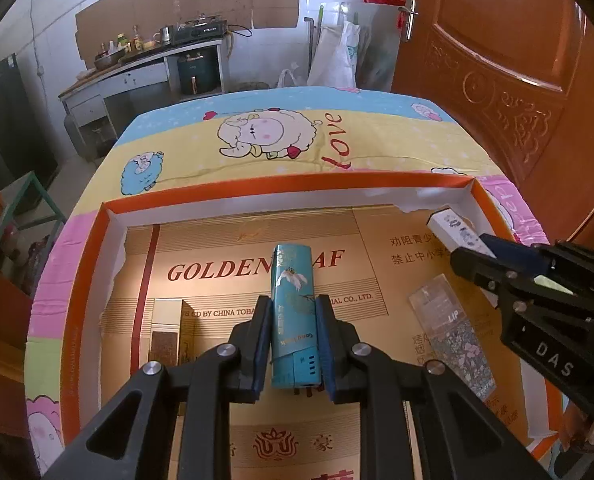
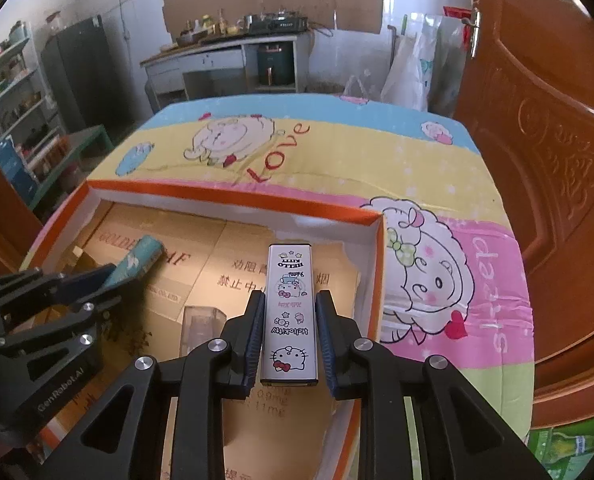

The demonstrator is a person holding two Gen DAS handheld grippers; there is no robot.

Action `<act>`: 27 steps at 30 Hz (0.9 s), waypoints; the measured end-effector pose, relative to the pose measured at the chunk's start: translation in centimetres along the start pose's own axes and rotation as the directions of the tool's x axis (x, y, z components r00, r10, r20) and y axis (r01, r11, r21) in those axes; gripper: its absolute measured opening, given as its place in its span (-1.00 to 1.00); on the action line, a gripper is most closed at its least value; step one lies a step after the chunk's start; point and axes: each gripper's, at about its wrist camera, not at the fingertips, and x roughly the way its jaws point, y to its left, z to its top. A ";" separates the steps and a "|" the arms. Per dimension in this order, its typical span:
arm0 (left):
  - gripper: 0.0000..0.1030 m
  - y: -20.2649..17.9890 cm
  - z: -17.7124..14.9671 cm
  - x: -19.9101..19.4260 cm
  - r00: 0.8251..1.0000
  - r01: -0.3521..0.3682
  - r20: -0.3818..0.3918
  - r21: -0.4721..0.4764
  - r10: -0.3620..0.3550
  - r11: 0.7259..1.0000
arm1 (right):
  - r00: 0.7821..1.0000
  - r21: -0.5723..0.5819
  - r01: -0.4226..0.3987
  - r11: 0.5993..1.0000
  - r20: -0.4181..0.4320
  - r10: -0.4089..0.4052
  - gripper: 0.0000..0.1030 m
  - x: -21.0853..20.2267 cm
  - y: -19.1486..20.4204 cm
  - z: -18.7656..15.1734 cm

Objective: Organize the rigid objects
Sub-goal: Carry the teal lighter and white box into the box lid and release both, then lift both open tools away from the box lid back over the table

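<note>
Gold box [image 1: 169, 332] — half-hidden behind left gripper [image 1: 291, 344]

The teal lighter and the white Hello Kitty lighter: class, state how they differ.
The teal lighter has rounded edges and a flower print; the white Hello Kitty lighter is flat, square-cornered, with cartoons. Teal sits in the left tool, white in the right tool. Both are gripped over the orange-rimmed box.
</note>
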 end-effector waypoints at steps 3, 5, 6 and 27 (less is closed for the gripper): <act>-0.56 0.3 -0.1 0.1 1.000 0.026 -0.003 -0.008 -0.026 1.000 | 1.000 -0.005 0.008 1.000 -0.020 -0.008 -0.49 0.3 0.1 -0.2; -0.56 0.5 -0.1 0.1 0.999 0.037 -0.001 -0.013 -0.037 0.999 | 0.999 -0.005 0.009 1.000 -0.036 -0.009 -0.48 0.5 0.1 -0.2; -0.56 0.6 -0.1 0.1 0.999 0.041 -0.001 -0.016 -0.041 0.999 | 0.999 -0.003 0.006 1.000 -0.041 -0.006 -0.48 0.6 0.0 -0.2; -0.17 0.5 -0.1 -3.5 0.993 0.069 0.096 -0.024 -0.066 0.997 | 0.998 0.026 -0.015 1.000 0.064 0.013 0.05 -2.5 0.0 -0.1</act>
